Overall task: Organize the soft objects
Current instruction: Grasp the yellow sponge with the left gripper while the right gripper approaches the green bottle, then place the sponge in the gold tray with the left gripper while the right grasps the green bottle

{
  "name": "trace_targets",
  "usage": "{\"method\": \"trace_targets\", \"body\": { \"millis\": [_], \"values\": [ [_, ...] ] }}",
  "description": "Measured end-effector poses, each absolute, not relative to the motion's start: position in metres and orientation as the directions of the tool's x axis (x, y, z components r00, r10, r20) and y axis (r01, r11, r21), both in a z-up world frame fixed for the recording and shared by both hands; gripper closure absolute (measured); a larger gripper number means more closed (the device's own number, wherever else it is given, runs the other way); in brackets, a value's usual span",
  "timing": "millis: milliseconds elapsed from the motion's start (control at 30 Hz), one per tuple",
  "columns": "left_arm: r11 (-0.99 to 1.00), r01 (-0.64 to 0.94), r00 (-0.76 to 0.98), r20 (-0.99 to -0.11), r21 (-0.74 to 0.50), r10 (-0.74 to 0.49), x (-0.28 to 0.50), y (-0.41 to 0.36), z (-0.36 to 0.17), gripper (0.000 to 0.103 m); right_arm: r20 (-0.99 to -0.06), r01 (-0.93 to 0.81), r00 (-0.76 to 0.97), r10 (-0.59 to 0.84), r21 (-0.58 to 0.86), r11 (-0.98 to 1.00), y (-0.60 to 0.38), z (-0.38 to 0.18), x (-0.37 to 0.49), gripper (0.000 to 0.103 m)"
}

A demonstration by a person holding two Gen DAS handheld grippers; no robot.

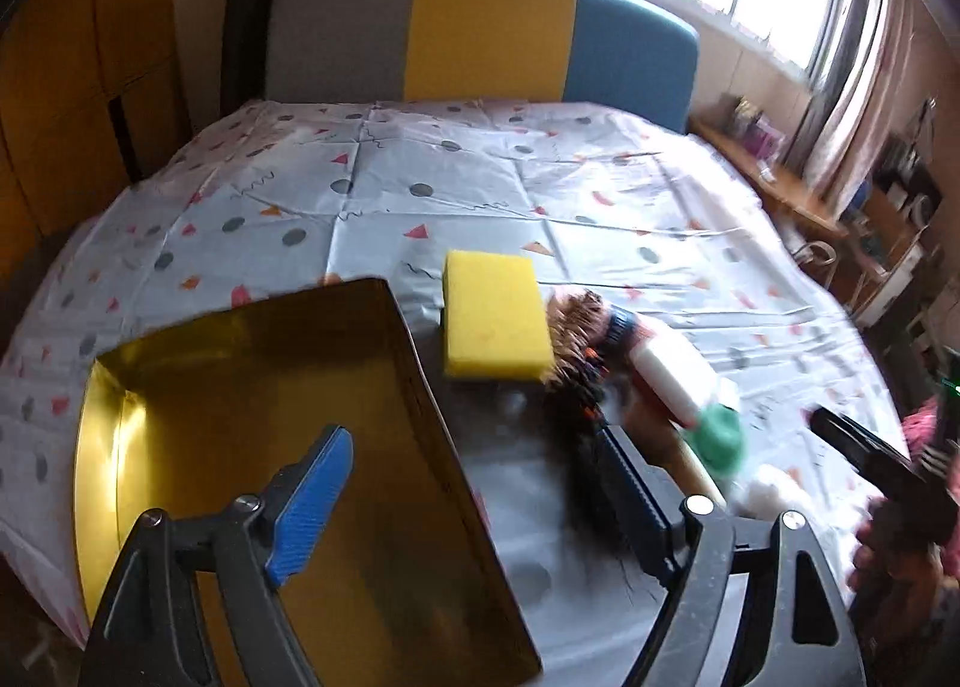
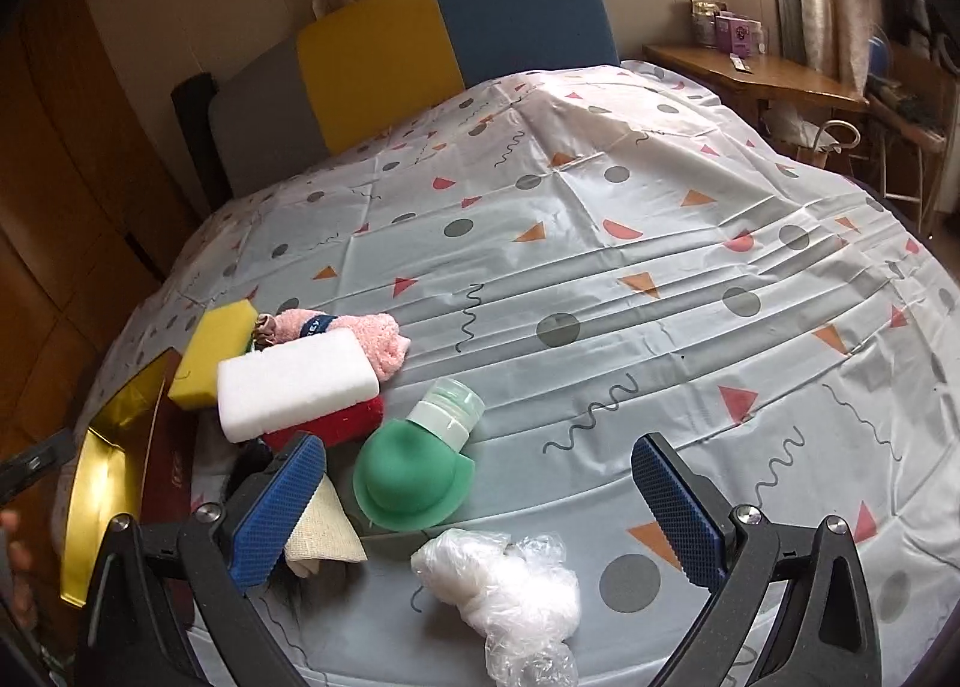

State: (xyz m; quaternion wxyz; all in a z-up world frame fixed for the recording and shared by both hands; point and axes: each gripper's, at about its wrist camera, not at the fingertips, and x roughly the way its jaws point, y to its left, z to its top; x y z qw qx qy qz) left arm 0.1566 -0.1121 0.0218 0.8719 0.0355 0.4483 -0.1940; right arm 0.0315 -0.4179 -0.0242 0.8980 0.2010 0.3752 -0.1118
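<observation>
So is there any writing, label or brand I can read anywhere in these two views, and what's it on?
No text reads fully.
Dark band on the pink fluffy sock: white letters, too small to read.
Red side of the gold box: faint lettering, blurred.
Purple boxes on the wooden side table: print too small.

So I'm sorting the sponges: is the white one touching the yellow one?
Touching: the right wrist view shows the white sponge overlapping the yellow sponge's edge, no gap.

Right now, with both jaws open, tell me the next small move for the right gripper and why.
Probably ease the right gripper down onto the crumpled clear plastic bag holding white stuffing. Its jaws stand open and empty, the bag lies loose just below and between them on the patterned sheet, and the shiny gold tray at the left looks empty, ready to take it.
</observation>
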Motion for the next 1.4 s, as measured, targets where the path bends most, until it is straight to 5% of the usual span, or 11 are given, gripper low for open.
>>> {"method": "trace_targets", "body": {
  "millis": [333, 700, 767, 800, 833, 1400],
  "values": [
    [0.919, 0.395, 0.473, -0.857, 0.002, -0.202, 0.229, -0.172, -0.006, 0.018, -0.699, 0.328, 0.714, -0.035, 0.290, 0.899, -0.418, -0.019, 0.033, 0.000],
    [0.923, 0.384, 0.400, -0.903, 0.010, -0.156, 0.275, -0.200, -0.039, 0.006, -0.724, 0.325, 0.690, -0.016, 0.290, 0.900, -0.420, -0.026, 0.039, 0.000],
    [0.923, 0.384, 0.401, -0.904, 0.020, -0.147, 0.278, -0.202, -0.044, 0.012, -0.727, 0.328, 0.686, -0.020, 0.284, 0.901, -0.419, -0.027, 0.040, 0.000],
    [0.920, 0.391, 0.397, -0.905, 0.019, -0.150, 0.278, -0.204, -0.046, 0.035, -0.728, 0.332, 0.686, -0.025, 0.282, 0.900, -0.420, -0.027, 0.040, 0.000],
    [0.921, 0.389, 0.389, -0.909, 0.015, -0.150, 0.278, -0.204, -0.048, 0.038, -0.727, 0.335, 0.687, -0.028, 0.282, 0.899, -0.421, -0.026, 0.039, 0.000],
    [0.893, 0.430, 0.480, -0.803, -0.134, -0.352, 0.159, -0.141, -0.001, 0.040, -0.746, 0.416, 0.666, 0.018, 0.392, 0.820, -0.447, -0.040, 0.035, 0.000]
  ]
}}
